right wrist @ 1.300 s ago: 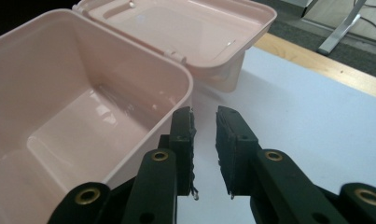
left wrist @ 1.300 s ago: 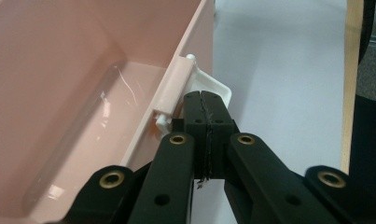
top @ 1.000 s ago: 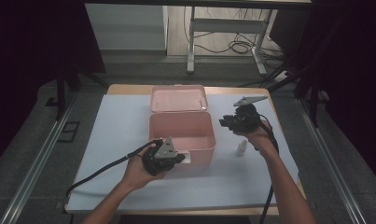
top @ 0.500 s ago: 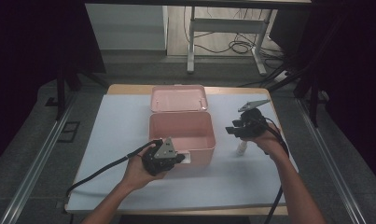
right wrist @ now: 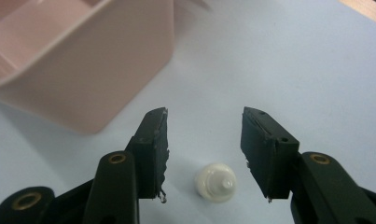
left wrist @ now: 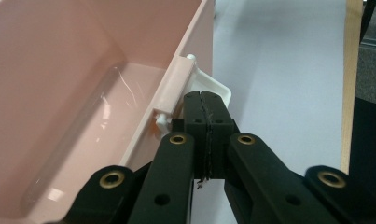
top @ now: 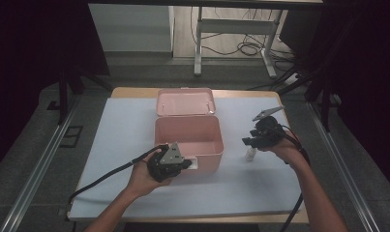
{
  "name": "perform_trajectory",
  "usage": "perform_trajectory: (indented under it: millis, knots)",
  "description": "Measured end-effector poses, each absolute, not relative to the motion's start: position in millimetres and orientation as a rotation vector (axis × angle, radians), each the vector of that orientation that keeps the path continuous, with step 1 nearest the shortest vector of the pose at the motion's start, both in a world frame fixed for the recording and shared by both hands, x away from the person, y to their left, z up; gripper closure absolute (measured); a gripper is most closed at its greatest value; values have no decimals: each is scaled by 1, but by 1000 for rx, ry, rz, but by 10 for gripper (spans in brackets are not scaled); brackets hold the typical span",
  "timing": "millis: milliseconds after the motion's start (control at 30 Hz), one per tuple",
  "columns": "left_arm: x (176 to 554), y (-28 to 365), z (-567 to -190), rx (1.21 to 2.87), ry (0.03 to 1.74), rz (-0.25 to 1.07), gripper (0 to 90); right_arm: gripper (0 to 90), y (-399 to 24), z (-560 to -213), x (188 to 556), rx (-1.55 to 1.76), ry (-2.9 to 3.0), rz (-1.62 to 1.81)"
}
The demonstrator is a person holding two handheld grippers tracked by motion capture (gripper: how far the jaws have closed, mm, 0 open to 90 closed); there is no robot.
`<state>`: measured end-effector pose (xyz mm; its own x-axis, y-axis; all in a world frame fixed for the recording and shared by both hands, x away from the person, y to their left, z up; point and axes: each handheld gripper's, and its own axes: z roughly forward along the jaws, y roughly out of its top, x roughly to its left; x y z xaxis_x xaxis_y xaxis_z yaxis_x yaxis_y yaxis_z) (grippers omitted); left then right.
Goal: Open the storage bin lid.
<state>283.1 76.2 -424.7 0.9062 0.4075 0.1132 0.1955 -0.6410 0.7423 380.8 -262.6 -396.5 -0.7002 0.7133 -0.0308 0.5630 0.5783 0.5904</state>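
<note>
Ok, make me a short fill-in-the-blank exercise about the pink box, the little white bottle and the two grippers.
1. The pink box has its lid ____.
2. The left gripper has its jaws ____ at the box's white latch.
3. The small white bottle stands on the sheet between the ____ jaws of the right gripper.
4. The inside of the box is ____.

Missing words: open; shut; open; empty

Two matte black plastic handheld grippers, left gripper (top: 167,163) topped by a grey three-cornered plate, right gripper (top: 263,133) likewise, brass-ringed pivot screws on angular jaw links, black cables trailing, forearms unsleeved
</note>
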Motion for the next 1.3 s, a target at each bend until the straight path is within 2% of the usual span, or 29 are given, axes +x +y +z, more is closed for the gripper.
perform_trajectory:
  millis: [1300]
  knots:
    - [283,77,-425,2270,431,344,900,484,-270,-421,386,1104,2620,632]
